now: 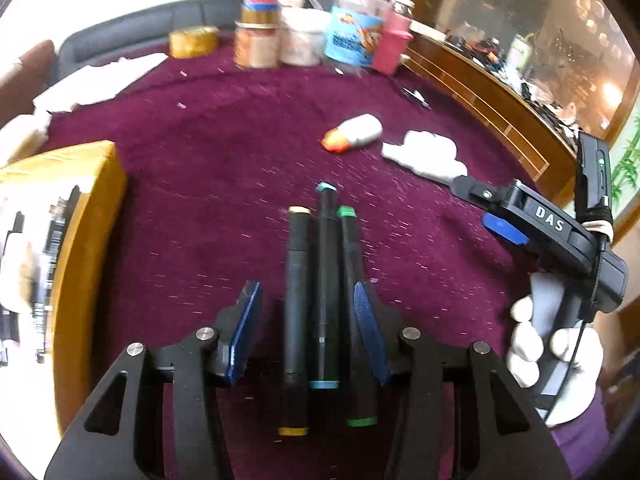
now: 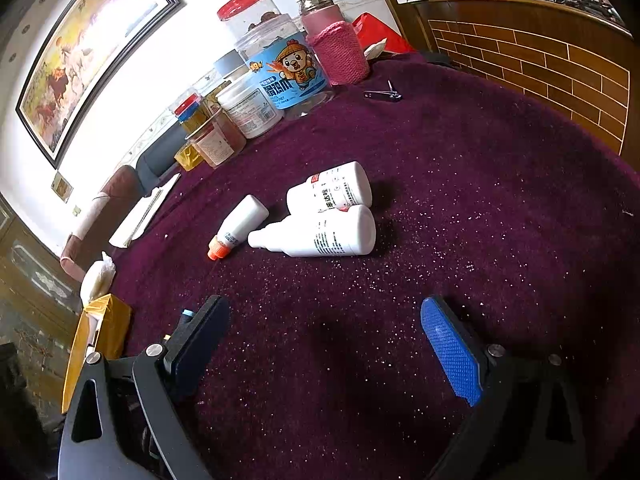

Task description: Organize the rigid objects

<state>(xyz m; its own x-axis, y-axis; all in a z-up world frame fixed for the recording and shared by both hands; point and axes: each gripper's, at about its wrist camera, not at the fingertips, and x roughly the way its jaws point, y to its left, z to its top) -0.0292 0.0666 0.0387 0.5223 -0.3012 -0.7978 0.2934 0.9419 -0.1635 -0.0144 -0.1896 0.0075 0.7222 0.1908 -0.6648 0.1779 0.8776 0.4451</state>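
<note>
Purple cloth (image 2: 460,184), "DAS"-marked right tool (image 1: 486,210)

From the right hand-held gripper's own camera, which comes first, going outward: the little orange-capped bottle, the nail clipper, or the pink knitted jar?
1. The orange-capped bottle, lying on the purple cloth, ahead and slightly left of the right hand-held gripper.
2. The nail clipper, farther back on the cloth, right of centre.
3. The pink knitted jar, standing just behind the clipper among the containers.

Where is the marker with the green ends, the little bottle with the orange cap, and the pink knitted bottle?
green-ended marker (image 1: 352,280), left wrist view, on its black barrel.
orange-capped bottle (image 2: 244,220), right wrist view, on its white body.
pink knitted bottle (image 2: 340,54), right wrist view, on its knitted sleeve.
</note>
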